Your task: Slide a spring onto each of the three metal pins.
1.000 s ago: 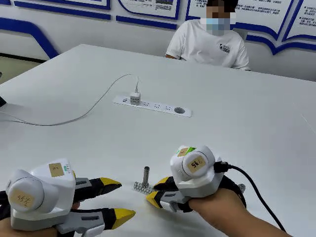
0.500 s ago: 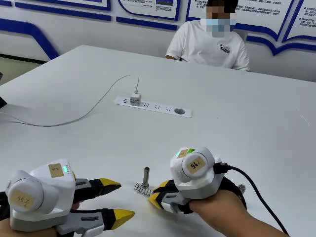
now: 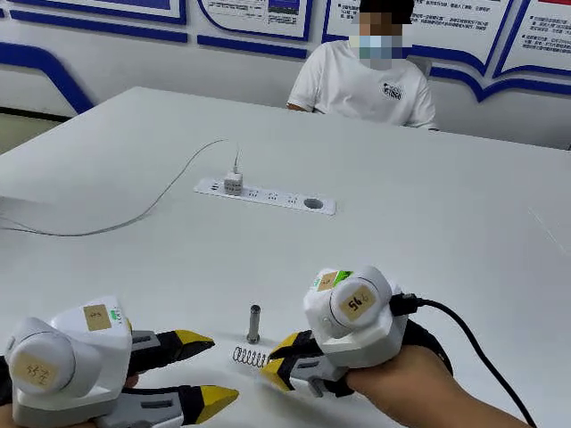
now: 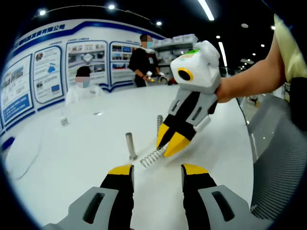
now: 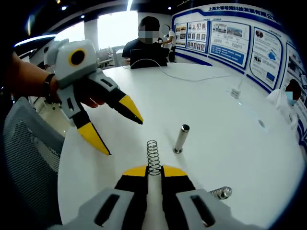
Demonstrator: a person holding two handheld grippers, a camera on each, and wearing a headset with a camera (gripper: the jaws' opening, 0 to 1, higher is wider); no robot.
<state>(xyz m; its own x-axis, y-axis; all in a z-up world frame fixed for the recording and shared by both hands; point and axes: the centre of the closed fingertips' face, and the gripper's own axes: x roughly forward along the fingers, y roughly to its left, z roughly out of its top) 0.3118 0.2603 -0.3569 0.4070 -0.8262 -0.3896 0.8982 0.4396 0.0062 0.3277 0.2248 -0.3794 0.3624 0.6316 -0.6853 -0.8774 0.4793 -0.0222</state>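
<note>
Right gripper view: right tool [image 5: 153, 172] pinches spring [image 5: 153, 152] beside upright pin [image 5: 181, 139].

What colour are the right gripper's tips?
Yellow tips on the right gripper, shut on the coiled metal spring; best seen in the right gripper view.

Office meeting room: long white table [image 3: 428, 205], blue-trimmed wall posters [image 3: 268, 13], power strip [image 3: 265, 195].
</note>
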